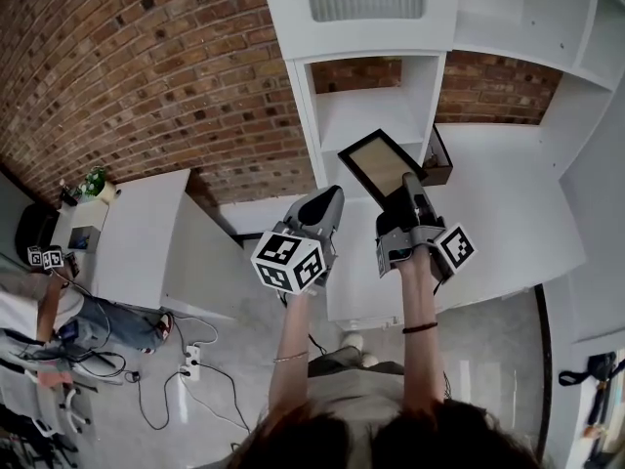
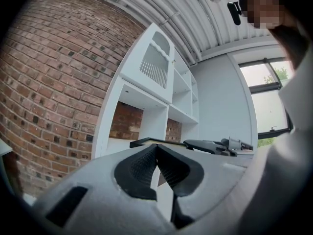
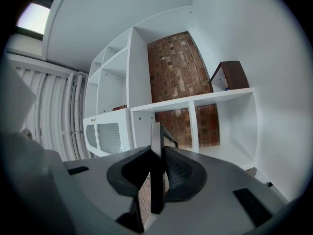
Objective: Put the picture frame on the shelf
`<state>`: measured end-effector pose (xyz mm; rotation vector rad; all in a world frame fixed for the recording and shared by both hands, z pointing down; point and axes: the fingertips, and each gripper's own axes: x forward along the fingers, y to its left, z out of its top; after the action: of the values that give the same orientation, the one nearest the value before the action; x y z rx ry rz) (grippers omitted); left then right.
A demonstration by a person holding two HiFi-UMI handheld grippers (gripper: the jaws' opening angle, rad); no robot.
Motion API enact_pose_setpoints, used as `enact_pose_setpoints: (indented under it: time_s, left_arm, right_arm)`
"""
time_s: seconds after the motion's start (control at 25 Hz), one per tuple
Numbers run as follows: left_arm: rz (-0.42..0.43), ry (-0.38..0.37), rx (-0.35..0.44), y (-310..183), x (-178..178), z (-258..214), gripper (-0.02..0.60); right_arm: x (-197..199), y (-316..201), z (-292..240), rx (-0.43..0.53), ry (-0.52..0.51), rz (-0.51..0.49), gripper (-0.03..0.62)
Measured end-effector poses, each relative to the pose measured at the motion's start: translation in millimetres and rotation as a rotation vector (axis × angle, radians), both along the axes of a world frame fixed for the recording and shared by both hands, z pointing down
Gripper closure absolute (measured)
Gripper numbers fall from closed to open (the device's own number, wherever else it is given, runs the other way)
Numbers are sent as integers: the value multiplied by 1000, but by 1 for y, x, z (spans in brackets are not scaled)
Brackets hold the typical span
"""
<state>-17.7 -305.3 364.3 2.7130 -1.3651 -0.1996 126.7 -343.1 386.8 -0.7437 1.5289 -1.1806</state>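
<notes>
A black picture frame (image 1: 379, 163) with a tan insert hangs in the air in front of the white shelf unit (image 1: 366, 115). My right gripper (image 1: 410, 191) is shut on its near edge. In the right gripper view the frame's dark edge (image 3: 156, 165) stands upright, pinched between both pads. My left gripper (image 1: 327, 203) sits just left of the frame, jaws shut with nothing between them (image 2: 156, 155). In the left gripper view the frame (image 2: 151, 142) shows edge-on beyond the jaws, with the right gripper's body (image 2: 215, 146) beside it.
A dark brown box (image 1: 437, 159) stands on the shelf to the right of the frame. A brick wall (image 1: 146, 76) runs behind the unit. A white cabinet (image 1: 146, 237) stands at the left, with cables and a power strip (image 1: 190, 364) on the floor. Another person (image 1: 59, 330) is at far left.
</notes>
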Motion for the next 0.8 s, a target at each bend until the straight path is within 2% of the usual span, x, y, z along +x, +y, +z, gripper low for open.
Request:
enact_pose_setpoints:
  time_s: [0.48, 0.8]
  left_arm:
    - [30, 10, -29, -44, -3, 8, 571]
    - [48, 16, -18, -70, -4, 5, 571]
  right_arm:
    - [-6, -38, 9, -27, -5, 34, 523]
    - [-13, -67, 2, -24, 13, 58, 523]
